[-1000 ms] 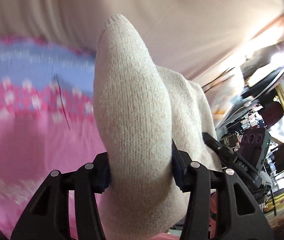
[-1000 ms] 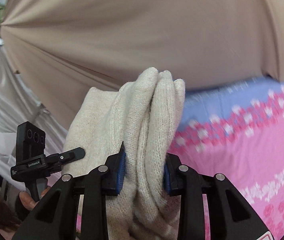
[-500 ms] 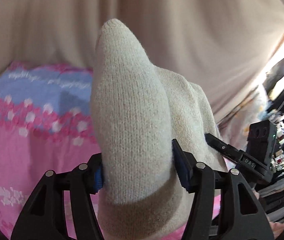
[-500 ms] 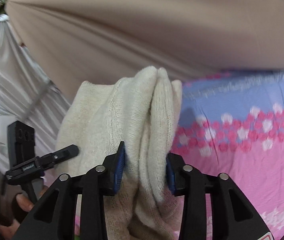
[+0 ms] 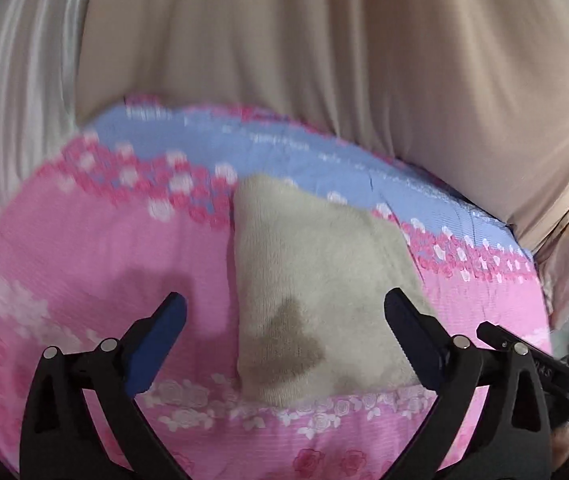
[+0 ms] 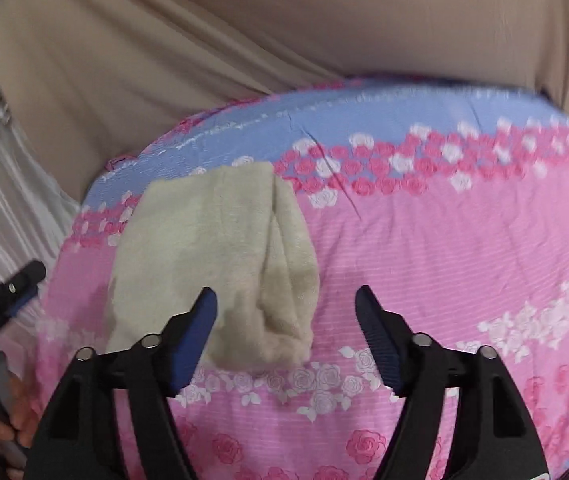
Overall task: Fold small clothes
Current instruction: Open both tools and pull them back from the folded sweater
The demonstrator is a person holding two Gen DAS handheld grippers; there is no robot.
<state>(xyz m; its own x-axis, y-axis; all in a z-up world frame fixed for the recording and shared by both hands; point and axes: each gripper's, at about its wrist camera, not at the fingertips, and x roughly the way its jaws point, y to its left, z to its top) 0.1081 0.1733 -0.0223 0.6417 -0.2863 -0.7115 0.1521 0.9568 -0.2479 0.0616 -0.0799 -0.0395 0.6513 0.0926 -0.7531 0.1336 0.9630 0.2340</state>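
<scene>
Folded knit garment [image 5: 316, 296] on bedspread [image 5: 84, 260], curtain [image 5: 324, 60] behind bed, both grippers before garment, apart from it.

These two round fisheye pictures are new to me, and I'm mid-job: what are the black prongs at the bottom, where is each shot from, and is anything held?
There is no robot arm here. A person holds a two-finger tool in each hand, and each tool carries a camera looking forward along its own fingers.

The black prongs with blue pads are those fingers. One picture looks from the left tool, the other from the right tool. In the right wrist view, part of the other tool also shows at the left edge.

Both tools stand wide open, and nothing is held between the fingers.

The surface is a pink and blue rose-patterned bedsheet. On it lies a folded cream knitted garment, also visible from the right. Dark patches on it look like the tools' shadows. Behind the sheet hangs a beige draped cloth.
</scene>
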